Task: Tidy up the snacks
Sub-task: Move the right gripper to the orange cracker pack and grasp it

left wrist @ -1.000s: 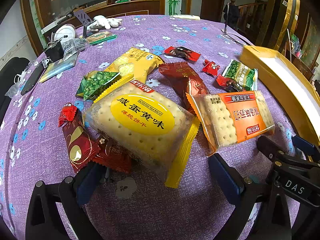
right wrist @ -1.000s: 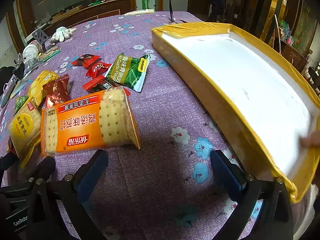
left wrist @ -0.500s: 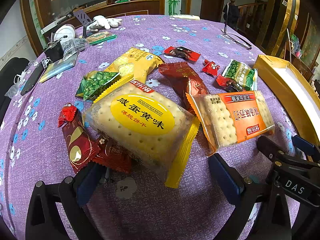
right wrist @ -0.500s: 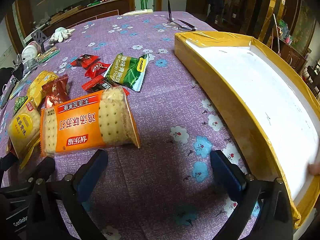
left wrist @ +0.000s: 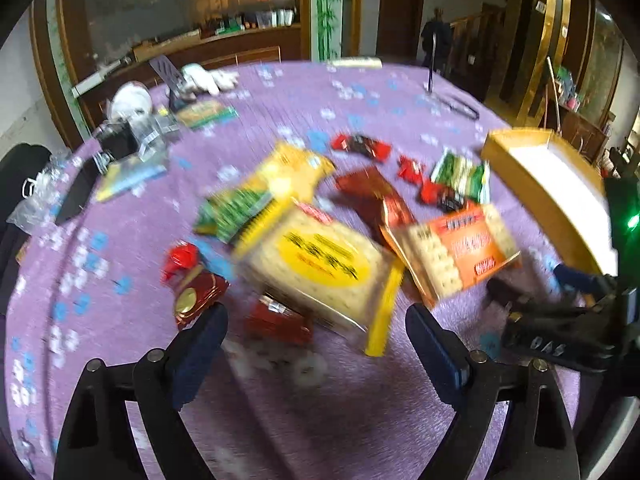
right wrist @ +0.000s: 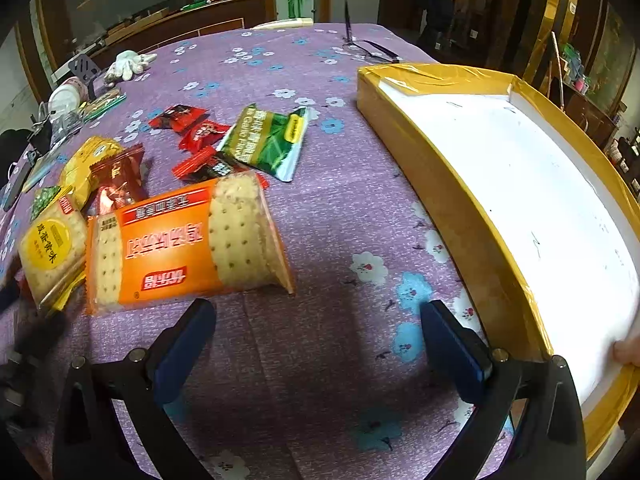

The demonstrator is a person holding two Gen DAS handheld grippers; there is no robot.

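A heap of snacks lies on the purple flowered tablecloth. My left gripper (left wrist: pixel 314 320) hovers over the heap's near edge, its jaws closing with the pads pressing on nothing. Just ahead of it lies the yellow cracker pack (left wrist: pixel 320 268), with a dark red wrapper (left wrist: pixel 196 296) by the left finger. The orange cracker pack (right wrist: pixel 172 248) lies just beyond the left finger of my right gripper (right wrist: pixel 316 312), which stands open over bare cloth. To the right sits the yellow-rimmed white tray (right wrist: pixel 440 184), with nothing in it. The left wrist view is blurred.
Beyond the crackers lie a green pack (right wrist: pixel 268 140), small red candies (right wrist: pixel 180 114), a green pea pack (left wrist: pixel 232 212) and a yellow bag (left wrist: pixel 296 168). Clutter fills the table's far left (left wrist: pixel 132 136). A fingertip (right wrist: pixel 628 350) rests on the tray's near corner.
The tray slid to the right and then stopped. My left gripper has lifted and pulled back from the heap, and its fingers have drawn closer together. The right gripper has kept still.
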